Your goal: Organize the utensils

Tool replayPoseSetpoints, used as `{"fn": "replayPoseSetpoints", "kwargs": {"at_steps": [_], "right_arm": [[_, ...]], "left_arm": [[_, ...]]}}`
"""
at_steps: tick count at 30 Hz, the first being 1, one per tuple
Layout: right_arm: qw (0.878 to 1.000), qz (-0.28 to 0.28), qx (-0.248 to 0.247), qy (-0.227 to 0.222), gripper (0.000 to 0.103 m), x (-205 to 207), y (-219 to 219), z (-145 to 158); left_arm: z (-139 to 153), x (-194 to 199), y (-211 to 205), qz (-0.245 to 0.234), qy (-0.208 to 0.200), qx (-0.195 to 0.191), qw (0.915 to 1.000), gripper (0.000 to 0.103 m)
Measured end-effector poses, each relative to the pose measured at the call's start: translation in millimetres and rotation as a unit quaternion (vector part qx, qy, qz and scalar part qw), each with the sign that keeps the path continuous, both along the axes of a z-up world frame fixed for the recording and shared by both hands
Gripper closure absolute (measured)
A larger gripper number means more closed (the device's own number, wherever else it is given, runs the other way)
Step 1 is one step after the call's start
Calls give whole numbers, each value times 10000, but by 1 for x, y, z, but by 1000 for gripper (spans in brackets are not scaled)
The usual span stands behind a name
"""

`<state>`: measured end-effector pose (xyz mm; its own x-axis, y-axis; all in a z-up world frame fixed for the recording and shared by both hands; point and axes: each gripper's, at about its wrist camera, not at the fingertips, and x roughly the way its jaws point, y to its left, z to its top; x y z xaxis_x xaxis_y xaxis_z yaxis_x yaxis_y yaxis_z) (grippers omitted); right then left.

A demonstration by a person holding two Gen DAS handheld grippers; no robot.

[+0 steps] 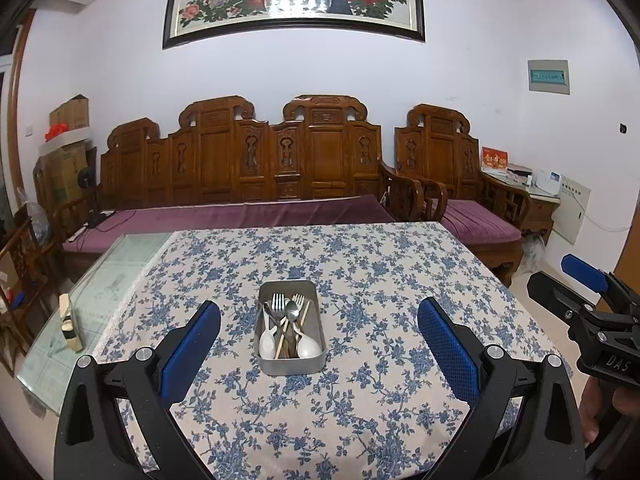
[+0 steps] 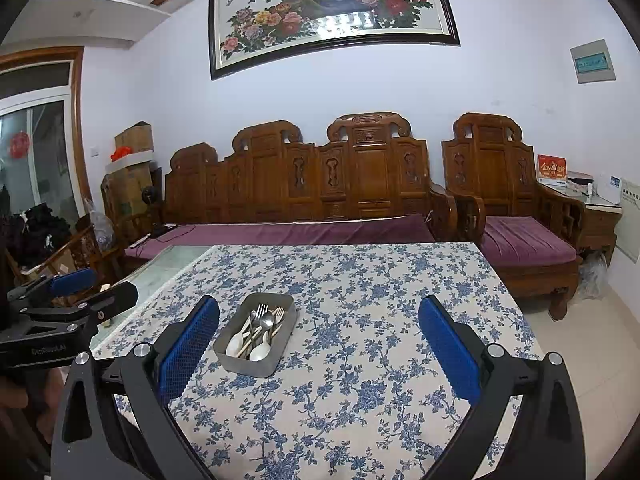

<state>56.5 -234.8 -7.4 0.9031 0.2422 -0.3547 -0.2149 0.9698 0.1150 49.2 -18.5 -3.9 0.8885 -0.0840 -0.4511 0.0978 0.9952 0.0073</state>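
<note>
A table (image 1: pixel 120 280) fills the lower centre of both views, its blue-flowered tablecloth (image 1: pixel 360 280) bearing 1 metal tray (image 1: pixel 290 364) of utensils at centre.

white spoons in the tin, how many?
2. Both in the metal tin, bowls at its near end: one spoon on the left, one on the right. The pile could hide more.

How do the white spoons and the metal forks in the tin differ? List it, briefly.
1. Colour: the white spoons look matte and pale; the metal forks are shiny silver.
2. Shape: the spoons end in broad rounded bowls; the forks end in thin tines.
3. Place: the spoon bowls lie at the tin's near end, the fork tines at its far end.
Both lie jumbled in one tin.
</note>
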Motion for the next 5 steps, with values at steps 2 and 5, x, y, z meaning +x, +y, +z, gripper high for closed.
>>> {"fn": "replayPoseSetpoints", "kwargs": {"at_steps": [2,5], "right_arm": [[10000,0,0,-3,3,0,0,0],[10000,0,-2,-1,3,-1,1,0]], "left_arm": [[0,0,-1,-3,-1,2,10000,8],[-1,0,0,-12,4,0,10000,8]]}}
